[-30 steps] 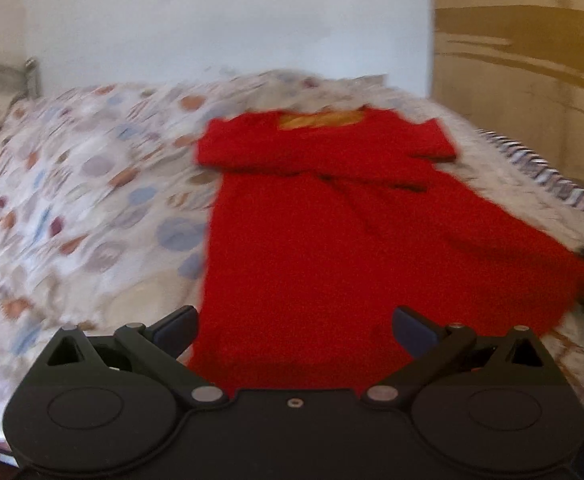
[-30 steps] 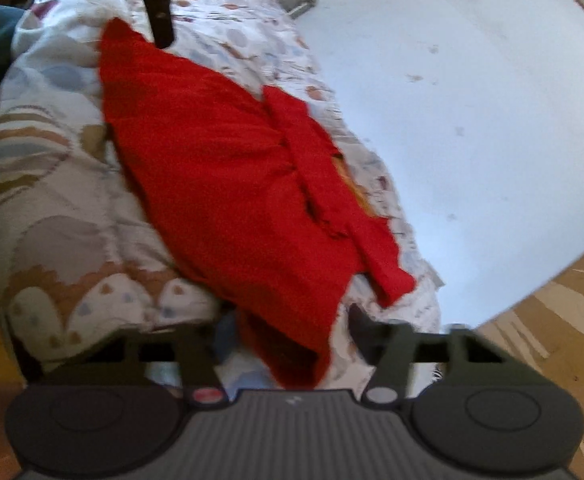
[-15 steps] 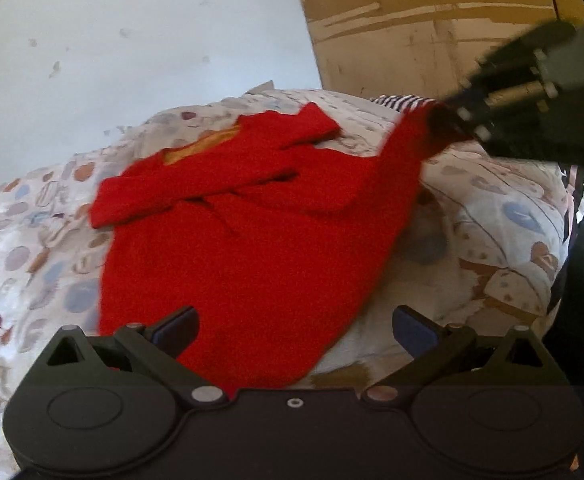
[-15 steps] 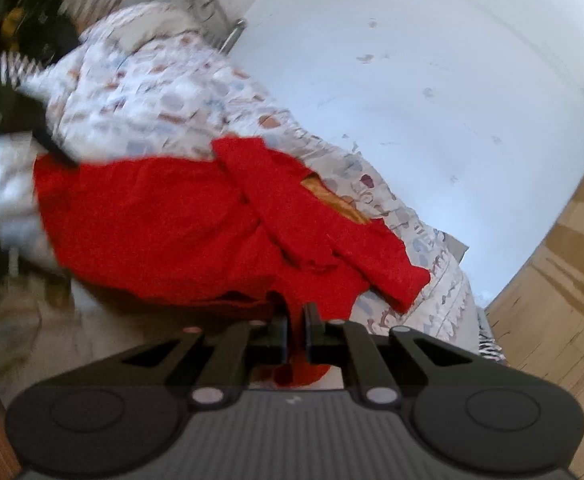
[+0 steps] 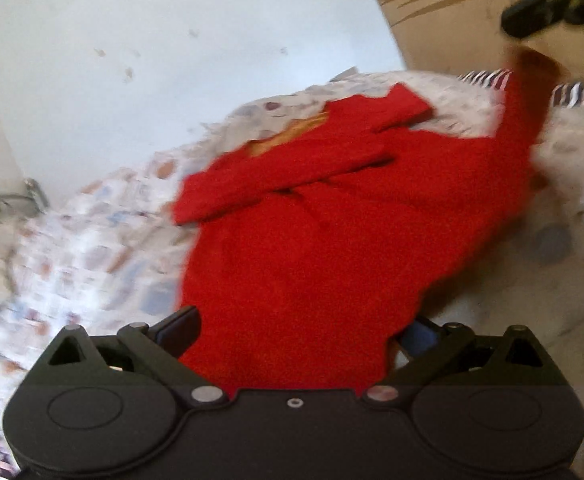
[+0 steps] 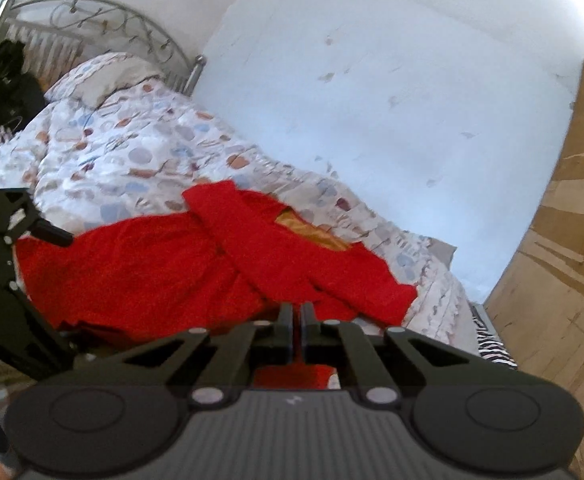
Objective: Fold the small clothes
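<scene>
1. Patterned bedding [image 6: 140, 152] covers a bed set against a pale wall [image 6: 372, 80], and on it the red garment [image 6: 140, 268] is spread with its sleeves folded across the chest.
2. One lower corner of the garment is clamped between the closed jaws of the right gripper [image 6: 297, 328] and is seen drawn up off the bed in the left wrist view.
3. The left gripper [image 5: 296, 332] is held with its jaws wide apart astride the near hem; nothing is pinched by it.
4. A lopsided fold could result, since only one corner is lifted while the other lies loose; the folded sleeves might also be dragged out of place.
5. The thin pinch could slip if the cloth is pulled hard.
6. The raised corner hanging from the right gripper [image 5: 560, 4] is shown only by the left wrist view, though blurred, so the grip point is probably at the tip.
7. The metal headboard [image 6: 92, 24] and pillow [image 6: 104, 76] are shown only by the right wrist view.
</scene>
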`<state>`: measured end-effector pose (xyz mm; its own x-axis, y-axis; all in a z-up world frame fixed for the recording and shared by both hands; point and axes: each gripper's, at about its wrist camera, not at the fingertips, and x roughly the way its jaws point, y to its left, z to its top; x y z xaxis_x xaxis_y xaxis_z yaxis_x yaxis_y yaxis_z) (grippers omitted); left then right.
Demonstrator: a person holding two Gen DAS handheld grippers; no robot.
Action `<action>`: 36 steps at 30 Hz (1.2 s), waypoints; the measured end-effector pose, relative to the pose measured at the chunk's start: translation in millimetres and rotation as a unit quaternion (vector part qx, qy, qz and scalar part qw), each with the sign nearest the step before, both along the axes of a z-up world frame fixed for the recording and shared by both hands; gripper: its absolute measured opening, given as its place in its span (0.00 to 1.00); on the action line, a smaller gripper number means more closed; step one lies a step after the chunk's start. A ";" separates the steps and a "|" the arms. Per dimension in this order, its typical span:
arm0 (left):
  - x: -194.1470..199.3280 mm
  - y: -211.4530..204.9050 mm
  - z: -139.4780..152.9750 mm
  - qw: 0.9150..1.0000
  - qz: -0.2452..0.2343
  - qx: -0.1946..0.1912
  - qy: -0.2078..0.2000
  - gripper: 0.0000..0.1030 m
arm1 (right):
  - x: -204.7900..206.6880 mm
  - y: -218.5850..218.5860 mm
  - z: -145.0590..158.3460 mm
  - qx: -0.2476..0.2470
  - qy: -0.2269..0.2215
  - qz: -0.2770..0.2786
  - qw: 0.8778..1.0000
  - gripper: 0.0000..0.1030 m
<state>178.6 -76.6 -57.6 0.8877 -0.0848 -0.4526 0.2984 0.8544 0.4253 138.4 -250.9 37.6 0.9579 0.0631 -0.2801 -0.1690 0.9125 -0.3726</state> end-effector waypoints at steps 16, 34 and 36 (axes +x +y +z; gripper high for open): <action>20.4 10.8 24.5 0.998 -0.011 -0.040 0.048 0.99 | -28.8 15.8 -54.4 -0.058 0.111 0.092 0.988 0.70; 33.9 12.6 41.7 0.996 -0.016 -0.063 0.061 0.99 | 0.5 30.5 -79.7 -0.088 0.073 -0.005 0.993 0.12; 27.7 12.8 38.4 0.996 -0.024 -0.065 0.056 0.99 | 4.3 23.0 -69.2 -0.061 0.078 0.002 0.995 0.11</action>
